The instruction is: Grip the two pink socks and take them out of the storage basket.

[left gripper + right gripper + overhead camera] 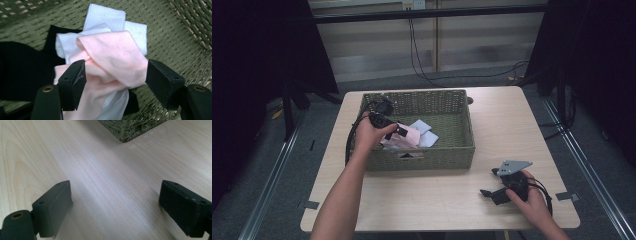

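A woven green basket (437, 156) stands on the table and holds a pile of socks. A folded pink sock (112, 55) lies on top, over white socks (105, 16) and a black sock (20, 67). My left gripper (116, 65) reaches down into the basket, its jaws standing wide on either side of the pink sock, with the cloth reaching both pads. In the high view the left gripper (396, 131) is at the pink sock (409, 136), in the basket's near left part. My right gripper (489, 182) rests open on the table near the front right, with nothing between its jaws.
The light wooden table (512, 125) has bare room right of the basket and along its front. A corner of the basket (130, 127) lies ahead of the right gripper (115, 186). Cables trail on the floor behind the table.
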The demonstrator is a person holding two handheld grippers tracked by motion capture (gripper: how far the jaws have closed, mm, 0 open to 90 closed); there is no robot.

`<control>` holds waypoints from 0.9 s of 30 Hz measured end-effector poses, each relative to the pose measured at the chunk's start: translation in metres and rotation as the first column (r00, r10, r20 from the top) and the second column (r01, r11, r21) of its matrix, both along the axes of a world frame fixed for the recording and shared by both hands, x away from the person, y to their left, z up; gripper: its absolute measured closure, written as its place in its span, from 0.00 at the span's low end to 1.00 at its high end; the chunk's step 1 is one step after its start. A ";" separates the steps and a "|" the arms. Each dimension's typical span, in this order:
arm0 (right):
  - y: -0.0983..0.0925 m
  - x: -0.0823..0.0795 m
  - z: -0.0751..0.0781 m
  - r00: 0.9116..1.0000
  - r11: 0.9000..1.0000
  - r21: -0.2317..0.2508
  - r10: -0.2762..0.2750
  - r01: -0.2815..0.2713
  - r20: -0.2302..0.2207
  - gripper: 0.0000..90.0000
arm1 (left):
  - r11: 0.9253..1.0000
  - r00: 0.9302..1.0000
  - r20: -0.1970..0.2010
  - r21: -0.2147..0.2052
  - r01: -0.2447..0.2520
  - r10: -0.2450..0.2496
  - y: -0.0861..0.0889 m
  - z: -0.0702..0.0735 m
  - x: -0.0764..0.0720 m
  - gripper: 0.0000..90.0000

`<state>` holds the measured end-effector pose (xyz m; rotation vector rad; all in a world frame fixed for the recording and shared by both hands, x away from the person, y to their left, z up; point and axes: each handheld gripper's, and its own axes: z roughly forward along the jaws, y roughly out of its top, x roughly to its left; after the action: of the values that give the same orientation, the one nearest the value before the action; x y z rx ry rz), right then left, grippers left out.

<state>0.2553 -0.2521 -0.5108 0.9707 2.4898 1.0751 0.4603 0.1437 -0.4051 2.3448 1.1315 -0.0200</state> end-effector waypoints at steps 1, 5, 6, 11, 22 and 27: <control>0.000 0.000 0.000 1.000 1.000 0.000 0.000 0.000 0.000 0.12 | 1.000 1.000 0.000 0.000 0.000 0.000 0.000 0.000 0.000 0.36; 0.000 0.000 0.000 1.000 1.000 0.000 0.001 -0.001 0.000 0.12 | 1.000 0.999 -0.039 0.020 -0.018 0.018 -0.004 -0.009 0.004 0.39; 0.000 0.000 0.000 1.000 1.000 0.000 0.002 -0.002 0.000 0.12 | 0.999 0.998 -0.056 0.025 -0.020 0.022 -0.004 -0.011 0.005 0.42; 0.000 0.000 0.000 1.000 1.000 0.000 0.001 -0.001 0.000 0.12 | 0.998 0.997 -0.071 0.055 -0.009 0.013 -0.006 -0.013 0.007 0.54; 0.000 0.000 0.000 1.000 1.000 -0.002 0.004 -0.004 0.000 0.12 | 0.997 0.999 -0.038 0.075 -0.032 0.035 -0.006 -0.009 0.005 0.90; 0.000 0.000 0.000 1.000 1.000 0.000 0.002 -0.002 -0.001 0.12 | 0.997 0.998 -0.033 0.061 -0.047 0.049 -0.004 0.001 0.004 0.92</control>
<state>0.2555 -0.2520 -0.5108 0.9698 2.4915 1.0759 0.4639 0.1397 -0.4044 2.3779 1.2204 -0.0096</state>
